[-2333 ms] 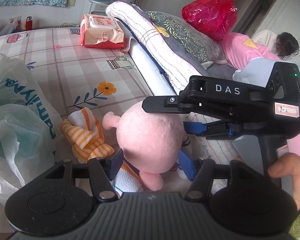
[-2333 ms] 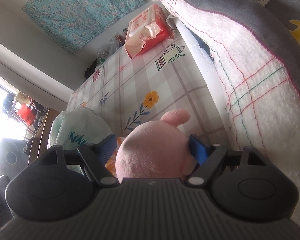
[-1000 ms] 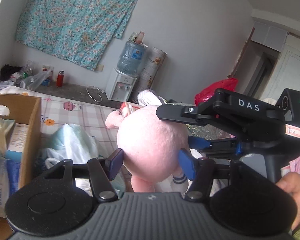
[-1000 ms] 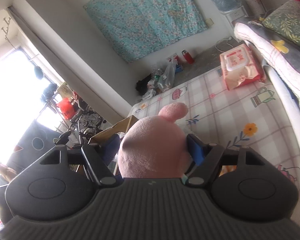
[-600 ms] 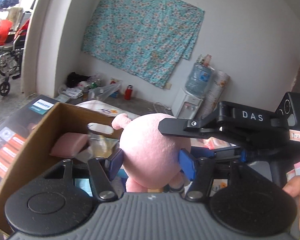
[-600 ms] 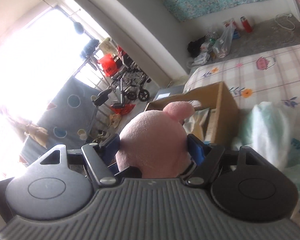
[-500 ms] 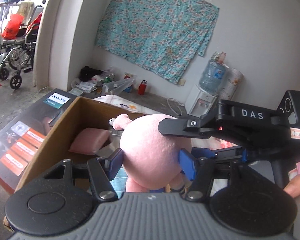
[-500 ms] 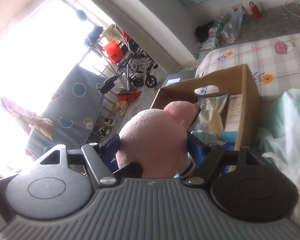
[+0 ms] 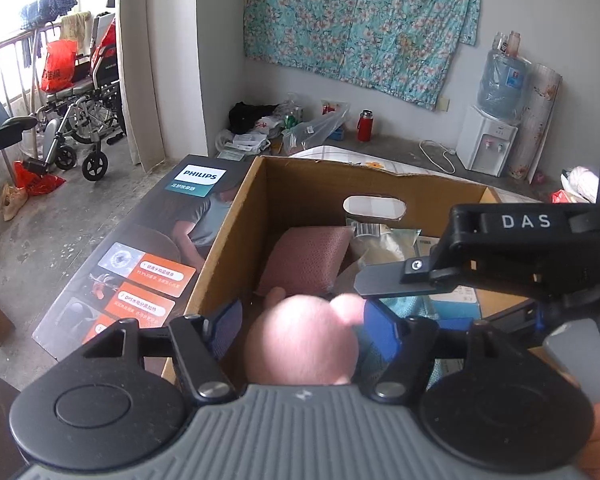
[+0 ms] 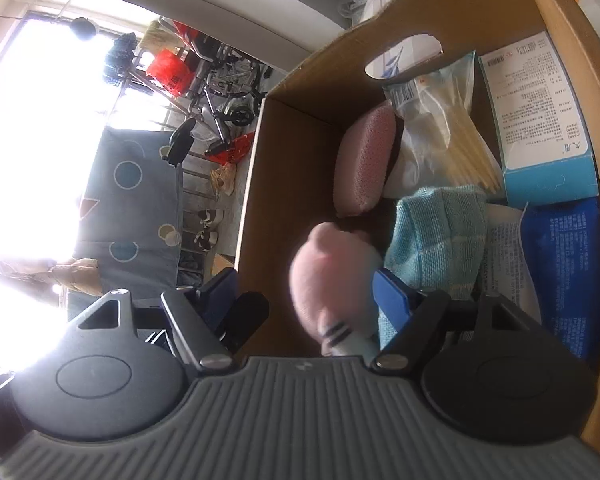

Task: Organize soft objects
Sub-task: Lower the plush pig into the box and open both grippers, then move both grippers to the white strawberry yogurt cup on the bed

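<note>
Grey concrete floor (image 9: 40,240) surrounds our cardboard box (image 9: 236,240). Nearest, both hand-held grippers, left (image 9: 300,320) and right (image 10: 306,294), gape; the pink plush toy (image 10: 326,280) drops loose inside. Beyond lies a pink sponge (image 10: 364,160). Next we withdraw for another soft thing.

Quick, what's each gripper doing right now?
Left gripper: jaws open, pink plush loose between them.
Right gripper: jaws open, plush off to one side.

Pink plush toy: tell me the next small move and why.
Probably lift the right tongs straight up out of the cardboard box. The pink plush toy is low inside the box, beside the pink sponge and teal cloth. A gap shows between it and one finger, so the open tongs do not seem to grip it.
</note>
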{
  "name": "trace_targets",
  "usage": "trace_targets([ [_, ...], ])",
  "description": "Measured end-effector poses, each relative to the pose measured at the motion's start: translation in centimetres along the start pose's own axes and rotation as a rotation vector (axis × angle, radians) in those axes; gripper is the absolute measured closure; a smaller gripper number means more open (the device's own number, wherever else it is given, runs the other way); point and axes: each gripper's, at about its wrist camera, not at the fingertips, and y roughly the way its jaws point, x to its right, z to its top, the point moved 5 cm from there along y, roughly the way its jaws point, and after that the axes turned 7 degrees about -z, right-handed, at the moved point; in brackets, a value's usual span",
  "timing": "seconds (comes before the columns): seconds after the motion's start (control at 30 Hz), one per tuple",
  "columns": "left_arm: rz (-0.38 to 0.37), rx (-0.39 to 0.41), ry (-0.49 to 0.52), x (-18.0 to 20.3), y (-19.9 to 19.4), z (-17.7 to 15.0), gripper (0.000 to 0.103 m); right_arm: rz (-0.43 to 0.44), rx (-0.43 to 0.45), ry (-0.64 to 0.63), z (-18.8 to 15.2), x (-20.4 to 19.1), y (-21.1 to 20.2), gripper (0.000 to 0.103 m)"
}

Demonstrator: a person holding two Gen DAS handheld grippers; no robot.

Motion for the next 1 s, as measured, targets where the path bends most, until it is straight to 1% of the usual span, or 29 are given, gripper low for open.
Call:
trace_targets([
  [0.13, 0.002, -0.011, -0.001, -0.1, 0.1, -0.5, 0.034, -0.007, 0.0, -0.004, 0.1, 1.0, 0.0, 0.029],
  [0.27, -0.003, -0.022, -0.013, -0.2, 0.0, -0.9, 0.034, 0.0, 0.024, -0.008, 0.8, 1.4, -0.9, 0.029],
  [0.4, -0.01, -0.024, -0.018, 0.1, -0.8, -1.3, 0.034, 0.018, 0.063, -0.043, 1.0, 0.9, -3.0, 0.028],
  [0.5, -0.04, -0.016, -0.037, 0.7, -1.9, -1.6, 0.034, 0.036, 0.102, -0.078, 0.8, 0.6, -5.0, 0.028],
  [0.57, -0.084, -0.003, -0.057, 1.5, -3.0, -1.7, 0.031, 0.059, 0.129, -0.095, 0.6, 0.5, -6.9, 0.028],
  [0.63, -0.125, 0.02, -0.064, 2.7, -4.1, -1.8, 0.027, 0.08, 0.161, -0.115, 0.0, 0.6, -8.9, 0.025],
  [0.77, -0.193, 0.07, -0.033, 5.8, -6.5, -2.1, 0.022, 0.103, 0.228, -0.147, -1.1, 1.6, -13.4, 0.023],
  [0.9, -0.276, 0.116, -0.004, 9.4, -8.7, -2.5, 0.02, 0.093, 0.325, -0.192, -2.8, 3.4, -18.7, 0.02],
  [1.0, -0.346, 0.128, 0.028, 12.6, -9.8, -3.0, 0.02, 0.052, 0.398, -0.224, -4.3, 5.6, -22.9, 0.019],
])
